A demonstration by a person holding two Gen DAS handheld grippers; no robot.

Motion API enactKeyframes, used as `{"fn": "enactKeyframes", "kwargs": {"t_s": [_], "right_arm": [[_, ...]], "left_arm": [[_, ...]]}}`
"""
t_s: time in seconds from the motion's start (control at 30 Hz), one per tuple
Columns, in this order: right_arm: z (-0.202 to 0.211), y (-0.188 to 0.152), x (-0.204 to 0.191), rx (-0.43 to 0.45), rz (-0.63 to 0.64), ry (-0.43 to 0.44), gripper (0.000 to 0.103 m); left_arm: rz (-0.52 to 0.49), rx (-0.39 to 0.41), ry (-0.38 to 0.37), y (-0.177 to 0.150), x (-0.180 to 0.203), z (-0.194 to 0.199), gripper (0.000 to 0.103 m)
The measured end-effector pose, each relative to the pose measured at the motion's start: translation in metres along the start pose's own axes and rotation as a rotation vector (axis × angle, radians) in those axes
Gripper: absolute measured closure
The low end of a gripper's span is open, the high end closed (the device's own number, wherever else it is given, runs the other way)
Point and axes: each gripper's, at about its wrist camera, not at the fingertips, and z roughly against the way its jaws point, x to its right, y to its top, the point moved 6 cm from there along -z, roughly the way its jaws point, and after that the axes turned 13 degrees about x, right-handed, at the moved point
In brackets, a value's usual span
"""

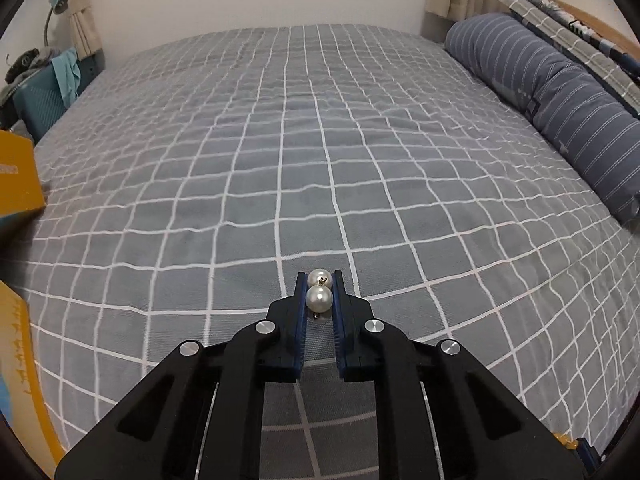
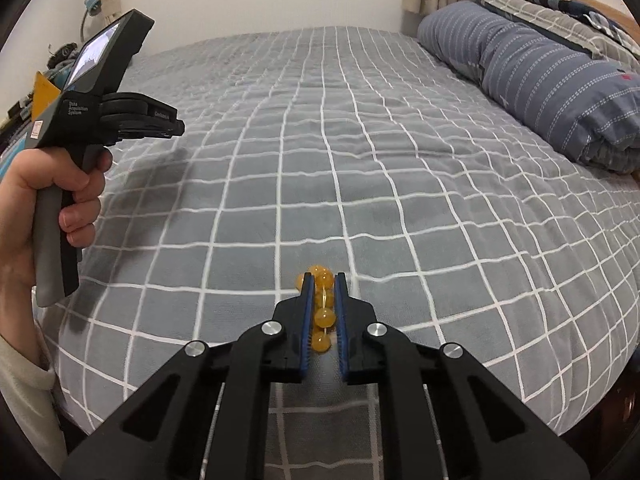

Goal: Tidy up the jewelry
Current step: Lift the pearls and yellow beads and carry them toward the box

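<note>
Left gripper (image 1: 320, 280) clamped on pearl earrings (image 1: 319, 292); round pearls may squirt out. Right gripper (image 2: 323, 280) clamped on amber bead bracelet (image 2: 322, 312); dangling beads may snag bed (image 2: 360, 160) cover.

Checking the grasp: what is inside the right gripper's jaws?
The right gripper is shut on a strand of amber beads, strung on a pale cord. Beads at the tips are partly hidden by the blue pads.

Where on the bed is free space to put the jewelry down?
The checked bedspread is bare from the fingers to the far wall. Crowded: the right edge with the rolled striped quilt, and the left edge by the yellow box.
</note>
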Motion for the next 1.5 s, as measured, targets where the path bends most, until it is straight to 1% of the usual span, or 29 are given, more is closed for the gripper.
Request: {"fn": "enactKeyframes", "kwargs": {"t_s": [0.07, 0.23, 0.47, 0.73, 1.0, 1.2, 1.33, 1.5], "right_arm": [[0.004, 0.003, -0.004, 0.021, 0.011, 0.005, 0.094], [0.003, 0.001, -0.006, 0.01, 0.016, 0.01, 0.094], [0.005, 0.003, -0.005, 0.01, 0.002, 0.007, 0.094], [0.014, 0.013, -0.006, 0.024, -0.012, 0.002, 0.094], [0.025, 0.025, -0.014, 0.056, -0.011, 0.002, 0.094], [0.031, 0.035, -0.022, 0.066, -0.008, 0.011, 0.094], [0.033, 0.042, -0.031, 0.067, -0.01, 0.021, 0.094], [0.036, 0.055, -0.048, 0.075, -0.012, 0.036, 0.094]], "left_arm": [[0.005, 0.007, -0.007, 0.003, 0.0, 0.006, 0.092], [0.008, 0.027, -0.006, 0.007, -0.002, 0.02, 0.092], [0.009, 0.034, -0.016, 0.006, -0.001, 0.036, 0.092], [0.0, 0.065, -0.001, 0.006, -0.006, 0.064, 0.092], [0.004, 0.064, -0.003, -0.003, -0.015, 0.088, 0.092], [0.017, 0.06, -0.016, -0.017, -0.018, 0.11, 0.092], [0.013, 0.073, -0.014, -0.023, -0.02, 0.126, 0.092], [0.023, 0.103, 0.01, -0.029, -0.031, 0.153, 0.092]]}}
